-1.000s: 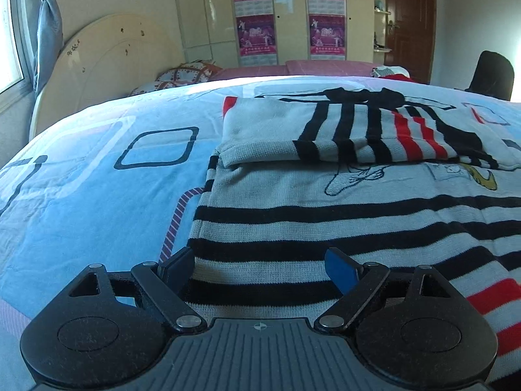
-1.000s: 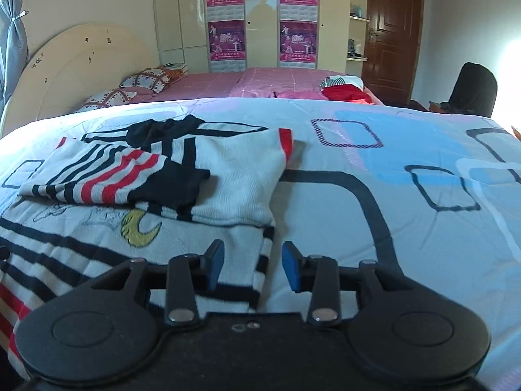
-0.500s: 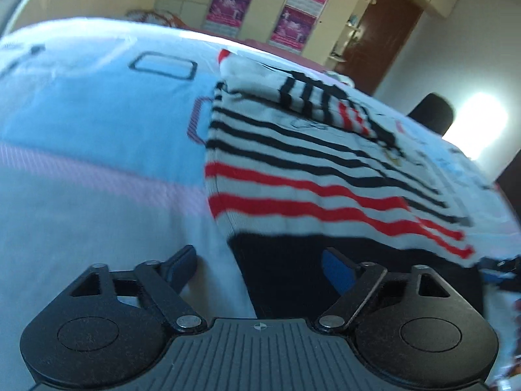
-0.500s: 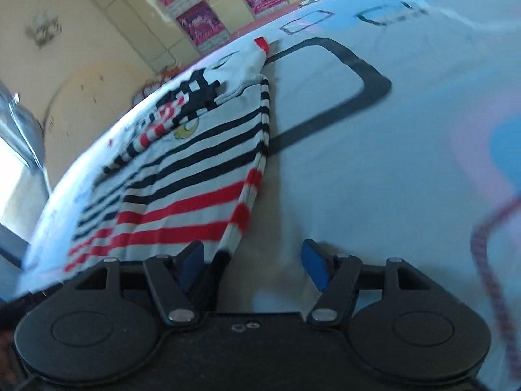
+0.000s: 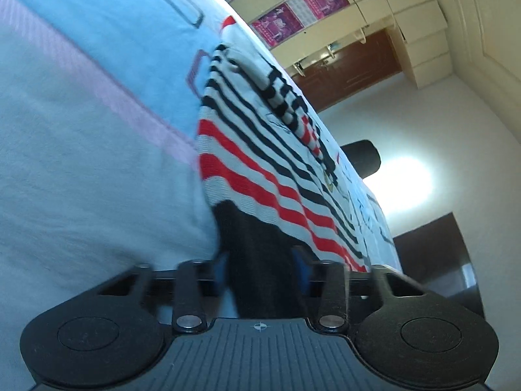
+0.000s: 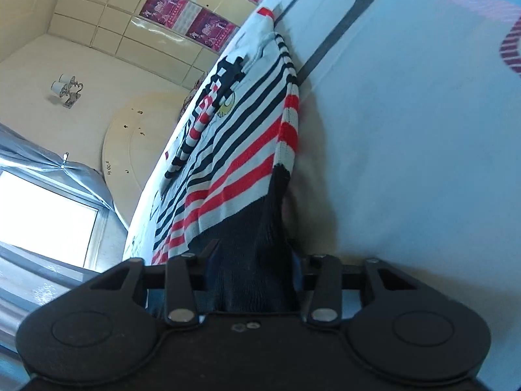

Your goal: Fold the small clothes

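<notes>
- The left gripper (image 5: pixel 260 260) is pinching the black hem band (image 5: pixel 257 244) of the striped knit sweater (image 5: pixel 260 163), jaws narrowed onto the cloth; the sweater is lying flat on the blue bedsheet (image 5: pixel 81 163).
- The right gripper (image 6: pixel 250 260) is clamping the hem's other corner (image 6: pixel 250 254), jaws likewise closed on knit.
- Risk: the loose knit may be stretching or slipping free if the two grippers are lifting unevenly, skewing the fold; the already folded sleeves (image 5: pixel 280 88) may be sliding off.
- Only the left view is showing the dark wooden door (image 5: pixel 351 62) and chair (image 5: pixel 361 156).
- Only the right view is showing the window (image 6: pixel 42 215), headboard (image 6: pixel 136 137) and wall lamp (image 6: pixel 66 89).
</notes>
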The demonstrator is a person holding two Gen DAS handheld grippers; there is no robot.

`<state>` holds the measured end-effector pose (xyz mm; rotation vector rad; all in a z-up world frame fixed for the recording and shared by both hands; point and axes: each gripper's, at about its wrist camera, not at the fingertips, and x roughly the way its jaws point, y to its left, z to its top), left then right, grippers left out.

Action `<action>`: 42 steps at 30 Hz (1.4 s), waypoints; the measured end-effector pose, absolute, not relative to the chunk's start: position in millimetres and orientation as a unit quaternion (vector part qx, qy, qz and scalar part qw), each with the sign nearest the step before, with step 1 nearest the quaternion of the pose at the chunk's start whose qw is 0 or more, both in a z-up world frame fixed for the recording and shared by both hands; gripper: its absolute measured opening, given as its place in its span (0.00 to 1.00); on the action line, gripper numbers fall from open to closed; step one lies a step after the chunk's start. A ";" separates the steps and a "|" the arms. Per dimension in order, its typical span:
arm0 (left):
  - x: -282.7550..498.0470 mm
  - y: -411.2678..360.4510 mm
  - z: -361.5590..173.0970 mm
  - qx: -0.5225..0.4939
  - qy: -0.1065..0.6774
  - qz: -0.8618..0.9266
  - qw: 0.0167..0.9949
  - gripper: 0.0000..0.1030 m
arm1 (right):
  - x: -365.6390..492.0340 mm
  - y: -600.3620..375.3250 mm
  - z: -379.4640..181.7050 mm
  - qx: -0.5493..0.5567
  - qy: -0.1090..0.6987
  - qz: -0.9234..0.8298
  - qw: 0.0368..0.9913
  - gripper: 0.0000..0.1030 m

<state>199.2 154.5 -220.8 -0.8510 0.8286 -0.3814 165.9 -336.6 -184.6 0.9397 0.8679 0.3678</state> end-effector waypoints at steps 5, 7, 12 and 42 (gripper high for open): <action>206.2 150.7 -224.9 -0.401 0.388 -0.165 0.813 0.19 | 181.8 -338.1 -198.3 0.454 0.415 0.182 0.767 0.15; 204.9 149.5 -223.9 -0.396 0.384 -0.165 0.818 0.19 | 183.5 -339.6 -203.1 0.460 0.418 0.189 0.761 0.11; 204.1 141.2 -214.3 -0.357 0.384 -0.159 0.836 0.19 | 178.8 -343.9 -204.3 0.454 0.420 0.196 0.761 0.08; 179.4 138.6 -195.2 -0.268 0.349 -0.118 0.890 0.07 | 162.9 -343.4 -184.9 0.402 0.392 0.184 0.807 0.06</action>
